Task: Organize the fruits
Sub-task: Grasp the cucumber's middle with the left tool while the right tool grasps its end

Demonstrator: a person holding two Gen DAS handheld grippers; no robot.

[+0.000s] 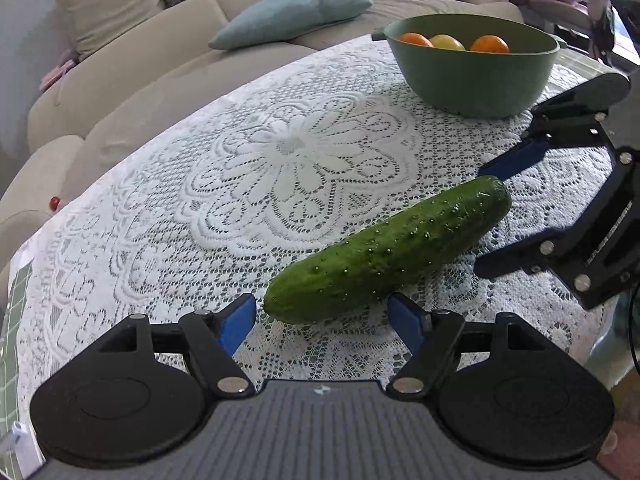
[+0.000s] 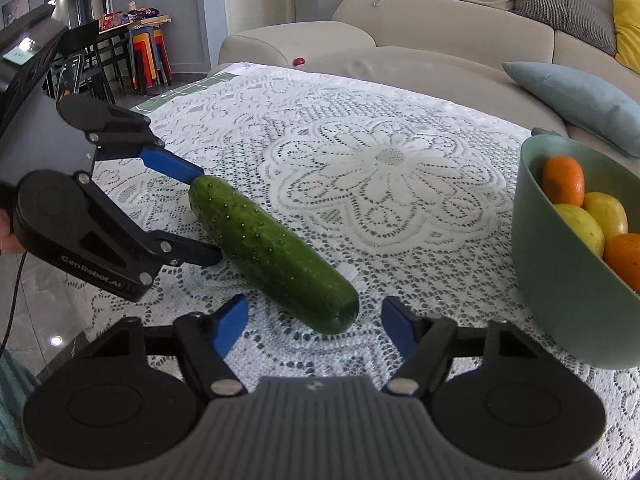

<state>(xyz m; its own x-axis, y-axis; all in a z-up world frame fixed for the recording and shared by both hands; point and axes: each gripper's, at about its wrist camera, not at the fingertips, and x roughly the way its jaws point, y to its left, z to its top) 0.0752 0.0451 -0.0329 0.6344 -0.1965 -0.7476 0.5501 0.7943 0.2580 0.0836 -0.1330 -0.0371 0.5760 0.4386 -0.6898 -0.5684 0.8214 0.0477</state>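
Cucumber (image 1: 386, 250) lies flat on the lace cloth (image 1: 240, 168), each end between spread, empty jaws — left gripper (image 1: 322, 318) at six o'clock, right gripper (image 1: 486, 218) at three. Probably a shared lift toward the green bowl (image 1: 472, 76) at one o'clock, oranges (image 1: 490, 44) already inside.

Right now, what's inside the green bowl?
The green bowl holds two oranges and two yellow fruits, piled near the rim. The fruit and the bowl wall hide the bottom, so anything beneath cannot be seen.
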